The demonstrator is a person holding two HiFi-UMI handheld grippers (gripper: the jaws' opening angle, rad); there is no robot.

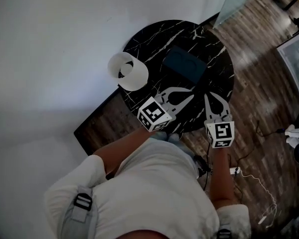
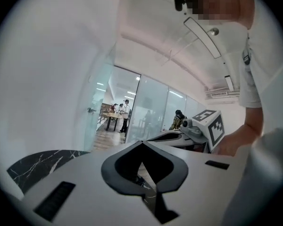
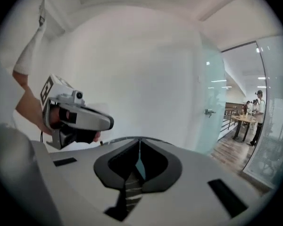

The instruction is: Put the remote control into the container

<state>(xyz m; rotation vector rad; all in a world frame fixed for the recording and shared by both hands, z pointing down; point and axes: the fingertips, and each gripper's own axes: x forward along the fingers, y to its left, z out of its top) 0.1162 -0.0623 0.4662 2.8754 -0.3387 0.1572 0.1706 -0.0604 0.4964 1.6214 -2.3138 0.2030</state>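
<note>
You're holding left hand-held gripper (image 1: 191, 96) over near edge of tabletop (image 1: 217, 68), jaws pressing together, nothing between them. Right hand-held gripper (image 1: 208, 97) is hanging just beside it, also over near edge, jaws likewise pressing together, empty. Dark container (image 1: 184, 63) is sitting at tabletop middle, apart from both. Remote isn't showing clearly; can't tell it from container's dark inside. White lamp (image 1: 128, 71) is standing at tabletop's left edge.
</note>
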